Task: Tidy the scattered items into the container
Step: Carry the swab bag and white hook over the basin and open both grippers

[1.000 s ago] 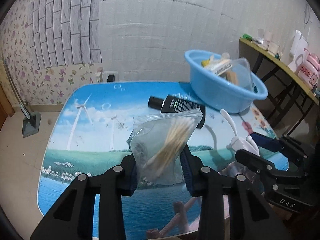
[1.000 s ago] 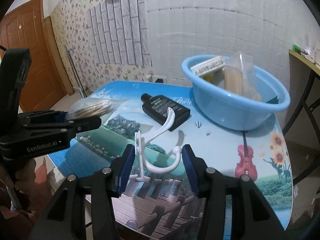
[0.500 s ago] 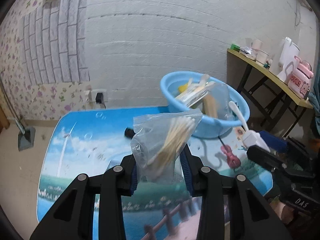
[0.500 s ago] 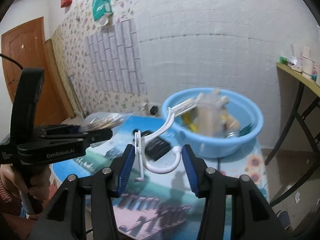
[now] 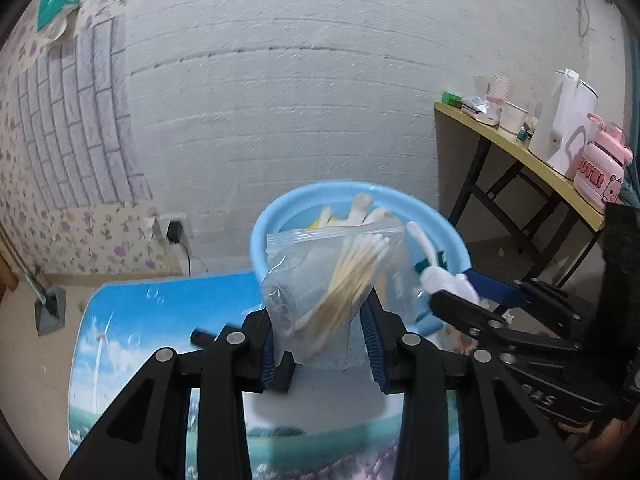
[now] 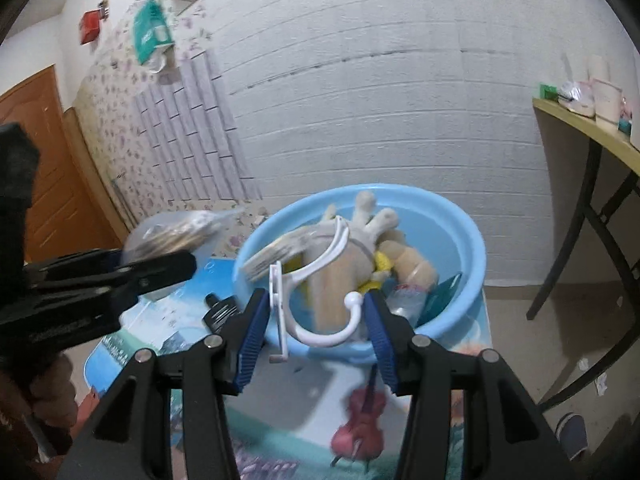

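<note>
Left gripper clamped on clear zip bag of cotton swabs, frame centre. Right gripper pinching white plastic wall hook. Both before round light-blue plastic basin, mid-frame.

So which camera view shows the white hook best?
The right wrist view: the white hook sits whole between the right hand-held gripper's blue pads, before the blue basin. The left wrist view shows only its upper arm and base, seen sideways.
</note>
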The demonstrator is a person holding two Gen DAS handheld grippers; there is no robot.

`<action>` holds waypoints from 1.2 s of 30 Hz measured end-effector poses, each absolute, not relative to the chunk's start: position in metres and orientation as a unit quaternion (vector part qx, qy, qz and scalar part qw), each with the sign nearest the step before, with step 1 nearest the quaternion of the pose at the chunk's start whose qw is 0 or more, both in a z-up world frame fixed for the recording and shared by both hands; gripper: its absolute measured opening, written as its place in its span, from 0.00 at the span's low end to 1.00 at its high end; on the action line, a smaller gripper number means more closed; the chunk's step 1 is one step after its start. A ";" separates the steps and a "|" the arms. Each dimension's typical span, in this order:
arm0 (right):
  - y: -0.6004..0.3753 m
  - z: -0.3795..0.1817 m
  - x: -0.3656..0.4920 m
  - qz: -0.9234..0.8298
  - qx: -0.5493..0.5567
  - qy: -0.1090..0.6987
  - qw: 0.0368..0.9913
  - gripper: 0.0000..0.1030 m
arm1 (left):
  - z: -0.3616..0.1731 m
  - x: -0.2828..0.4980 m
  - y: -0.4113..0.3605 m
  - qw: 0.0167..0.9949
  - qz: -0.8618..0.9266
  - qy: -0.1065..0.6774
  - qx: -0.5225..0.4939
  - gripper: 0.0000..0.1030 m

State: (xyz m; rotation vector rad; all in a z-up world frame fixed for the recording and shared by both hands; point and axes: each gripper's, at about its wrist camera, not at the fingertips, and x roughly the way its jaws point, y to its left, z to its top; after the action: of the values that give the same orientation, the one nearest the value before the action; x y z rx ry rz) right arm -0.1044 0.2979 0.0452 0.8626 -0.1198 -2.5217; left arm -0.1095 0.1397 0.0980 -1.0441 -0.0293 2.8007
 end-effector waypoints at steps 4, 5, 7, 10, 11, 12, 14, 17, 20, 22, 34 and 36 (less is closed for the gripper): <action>0.303 0.042 -0.131 -0.915 0.322 -0.040 0.241 0.47 | 0.099 -0.129 0.157 0.082 0.933 -0.005 -0.350 0.35; 0.305 0.038 -0.139 -0.912 0.329 -0.040 0.243 0.47 | 0.096 -0.133 0.159 0.082 0.932 -0.007 -0.353 0.35; 0.307 0.032 -0.147 -0.910 0.336 -0.039 0.240 0.47 | 0.087 -0.145 0.164 0.084 0.928 -0.012 -0.362 0.35; 0.310 0.024 -0.156 -0.907 0.341 -0.040 0.242 0.47 | 0.076 -0.159 0.171 0.085 0.923 -0.005 -0.376 0.35; 0.310 0.021 -0.158 -0.909 0.340 -0.037 0.239 0.47 | 0.073 -0.164 0.172 0.087 0.922 -0.004 -0.378 0.35; 0.310 0.020 -0.160 -0.911 0.340 -0.033 0.233 0.47 | 0.071 -0.167 0.174 0.089 0.922 -0.004 -0.376 0.35; 0.313 0.017 -0.165 -0.913 0.337 -0.029 0.230 0.47 | 0.068 -0.173 0.176 0.093 0.925 -0.004 -0.370 0.36; 0.321 0.014 -0.173 -0.914 0.337 -0.033 0.225 0.47 | 0.066 -0.183 0.179 0.093 0.925 -0.003 -0.369 0.37; 0.324 0.013 -0.175 -0.913 0.339 -0.037 0.222 0.47 | 0.067 -0.189 0.179 0.087 0.927 -0.004 -0.366 0.37; 0.324 0.011 -0.176 -0.912 0.342 -0.038 0.223 0.47 | 0.065 -0.193 0.177 0.078 0.927 0.000 -0.367 0.37; 0.315 0.003 -0.170 -0.916 0.349 0.000 0.196 0.47 | 0.048 -0.199 0.165 0.052 0.926 0.004 -0.375 0.57; 0.313 0.002 -0.168 -0.919 0.347 0.004 0.187 0.47 | 0.045 -0.201 0.161 0.048 0.924 0.002 -0.379 0.62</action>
State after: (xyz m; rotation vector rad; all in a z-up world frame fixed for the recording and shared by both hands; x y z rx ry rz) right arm -0.1676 0.3135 0.0021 0.9764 0.0112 -2.5880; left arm -0.2008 0.1607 0.0446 -1.1544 0.0066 2.8191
